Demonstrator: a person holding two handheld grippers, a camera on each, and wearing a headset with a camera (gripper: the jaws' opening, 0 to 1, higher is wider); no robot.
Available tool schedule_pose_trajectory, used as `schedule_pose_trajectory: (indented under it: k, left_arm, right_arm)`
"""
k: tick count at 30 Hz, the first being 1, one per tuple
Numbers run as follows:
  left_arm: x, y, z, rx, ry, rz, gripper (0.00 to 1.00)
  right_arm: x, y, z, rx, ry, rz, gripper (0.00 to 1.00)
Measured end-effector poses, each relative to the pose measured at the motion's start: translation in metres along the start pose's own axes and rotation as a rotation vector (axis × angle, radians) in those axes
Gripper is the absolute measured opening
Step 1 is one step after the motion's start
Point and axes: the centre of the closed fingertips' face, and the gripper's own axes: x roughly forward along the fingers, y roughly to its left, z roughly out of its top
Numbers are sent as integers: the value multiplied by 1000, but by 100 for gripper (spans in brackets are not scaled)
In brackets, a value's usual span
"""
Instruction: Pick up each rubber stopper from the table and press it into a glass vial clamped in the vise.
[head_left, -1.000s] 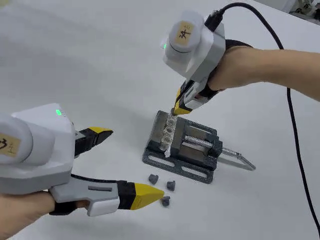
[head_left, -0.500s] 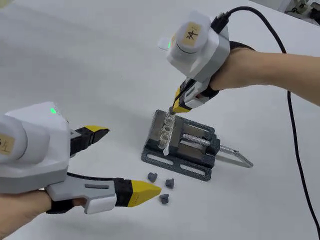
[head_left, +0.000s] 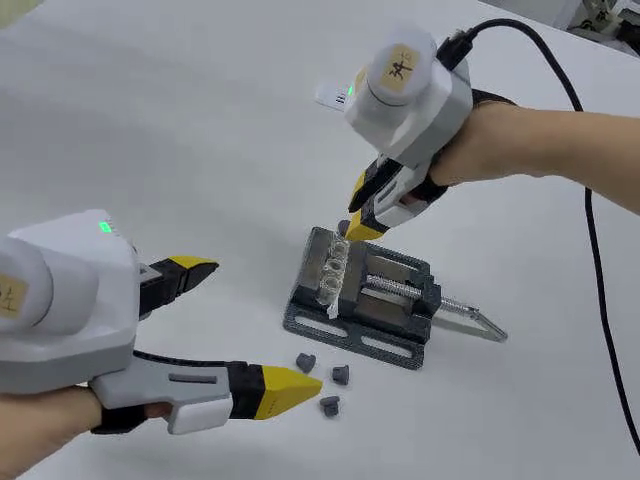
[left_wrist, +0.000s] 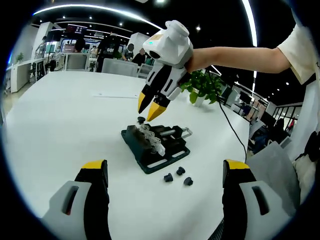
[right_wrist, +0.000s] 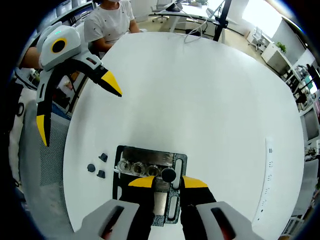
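The right gripper (right_wrist: 167, 181), jaws slightly parted, hangs just above a stopper (right_wrist: 168, 175) capping the end vial (head_left: 339, 250) in the vise (head_left: 400, 348); the left gripper (head_left: 268, 322) gapes wide near three loose stoppers (head_left: 341, 374)

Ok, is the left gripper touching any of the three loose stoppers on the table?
Apart. The left gripper view shows the loose stoppers lying between the wide-open jaws of the left gripper, with bare table on either side.

We see bright, even overhead light on the white table (head_left: 200, 120); the vise (head_left: 385, 300) casts a faint shadow. Ceiling strips (left_wrist: 90, 9) glare; gripper views bend at edges.
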Motion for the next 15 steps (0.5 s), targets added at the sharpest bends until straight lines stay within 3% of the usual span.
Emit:
schedule_pose_trajectory:
  k: [15]
  left_arm:
    - [-6,4,-2,-9,-2,16,95]
  right_arm:
    - [3,-3,3,-4,-2,10,3]
